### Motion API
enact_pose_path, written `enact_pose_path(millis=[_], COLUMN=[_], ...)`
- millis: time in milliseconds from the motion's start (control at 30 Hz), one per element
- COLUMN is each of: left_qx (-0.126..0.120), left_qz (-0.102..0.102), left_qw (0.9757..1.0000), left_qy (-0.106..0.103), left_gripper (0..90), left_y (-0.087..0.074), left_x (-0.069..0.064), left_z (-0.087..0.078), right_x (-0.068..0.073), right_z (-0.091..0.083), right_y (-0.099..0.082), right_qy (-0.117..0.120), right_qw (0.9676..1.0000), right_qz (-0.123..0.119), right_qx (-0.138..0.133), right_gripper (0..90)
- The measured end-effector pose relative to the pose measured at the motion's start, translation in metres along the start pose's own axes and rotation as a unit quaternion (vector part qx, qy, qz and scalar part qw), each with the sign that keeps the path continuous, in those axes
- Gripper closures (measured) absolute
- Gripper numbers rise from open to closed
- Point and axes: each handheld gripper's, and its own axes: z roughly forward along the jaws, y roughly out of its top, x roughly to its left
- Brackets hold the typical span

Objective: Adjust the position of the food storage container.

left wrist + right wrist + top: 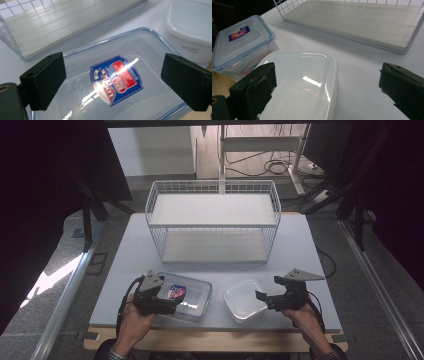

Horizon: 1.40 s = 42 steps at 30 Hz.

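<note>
A clear lock-lid box with a blue rim and a red-and-blue label sits at the table's near left. My left gripper hovers over its near left corner, open. In the left gripper view the jaws of that gripper stand wide apart above the labelled lid, touching nothing. A translucent white box with its lid on sits to the right. My right gripper is at that box's right edge, open. In the right gripper view that gripper has one jaw over the white box and the other over bare table.
A white wire rack with two shelves stands at the middle back of the pale table, its front side facing the boxes. Its lower shelf lies a short way beyond them. Dark curtains and floor rails flank the table.
</note>
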Motion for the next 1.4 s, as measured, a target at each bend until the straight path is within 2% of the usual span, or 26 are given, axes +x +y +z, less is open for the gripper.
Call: enact_pose_path(millis=[167, 200, 233, 267, 400, 500, 633, 733, 833, 933, 967, 1033, 1133, 1300, 1400], left_qx=[-0.003, -0.006, 0.000, 0.004, 0.001, -0.003, -0.009, -0.010, -0.012, -0.013, -0.013, -0.014, -0.008, -0.008, -0.010], left_qz=[0.015, 0.024, 0.038, 0.043, 0.037, 0.038, 0.033, 0.030, 0.026, 0.028, 0.028, 0.028, 0.027, 0.028, 0.028], left_qw=[0.9998, 0.9995, 0.9988, 0.9986, 0.9991, 0.9990, 0.9992, 0.9993, 0.9995, 0.9994, 0.9994, 0.9994, 0.9995, 0.9995, 0.9994], left_qy=[0.016, 0.020, 0.029, 0.031, 0.020, 0.023, 0.022, 0.019, 0.012, 0.013, 0.013, 0.012, 0.014, 0.015, 0.015], left_gripper=[6.4, 6.4, 6.5, 6.6, 7.0, 6.6, 6.4, 6.6, 7.1, 7.2, 7.2, 7.2, 7.3, 7.4, 7.5], left_y=[-0.004, -0.004, -0.005, -0.005, -0.005, -0.005, -0.005, -0.004, -0.003, -0.002, -0.002, -0.002, -0.003, -0.002, -0.002], left_x=[0.002, 0.002, 0.002, 0.003, 0.002, 0.002, 0.002, 0.002, 0.001, 0.000, 0.000, 0.000, 0.000, -0.001, 0.000], left_z=[0.002, 0.003, 0.005, 0.006, 0.007, 0.006, 0.005, 0.004, 0.004, 0.003, 0.003, 0.002, 0.004, 0.003, 0.003], right_x=[-0.002, -0.003, -0.003, -0.002, 0.000, 0.002, 0.005, 0.011, 0.017, 0.026, 0.026, 0.036, 0.046, 0.062, 0.071], right_z=[0.003, 0.004, 0.004, 0.004, 0.006, 0.007, 0.007, 0.005, 0.005, 0.007, 0.007, 0.009, 0.012, 0.023, 0.029], right_y=[-0.003, -0.004, -0.004, -0.004, -0.003, -0.003, 0.000, 0.006, 0.010, 0.014, 0.014, 0.021, 0.025, 0.025, 0.025], right_qy=[-0.011, 0.000, 0.006, 0.006, -0.004, -0.007, -0.012, -0.019, -0.016, -0.016, -0.016, -0.010, 0.006, 0.030, 0.045], right_qw=[0.9998, 0.9997, 0.9997, 0.9997, 0.9996, 0.9991, 0.9988, 0.9981, 0.9971, 0.9960, 0.9960, 0.9947, 0.9932, 0.9878, 0.9848], right_qz=[0.009, 0.018, 0.020, 0.020, 0.016, 0.020, 0.008, -0.013, -0.023, -0.042, -0.042, -0.061, -0.079, -0.111, -0.129], right_qx=[0.016, 0.015, 0.016, 0.014, 0.024, 0.036, 0.047, 0.057, 0.071, 0.078, 0.078, 0.082, 0.086, 0.105, 0.107], right_gripper=[5.8, 11.7, 15.3, 16.4, 15.1, 12.5, 12.2, 21.6, 33.7, 43.0, 43.0, 53.2, 59.5, 71.6, 78.6])
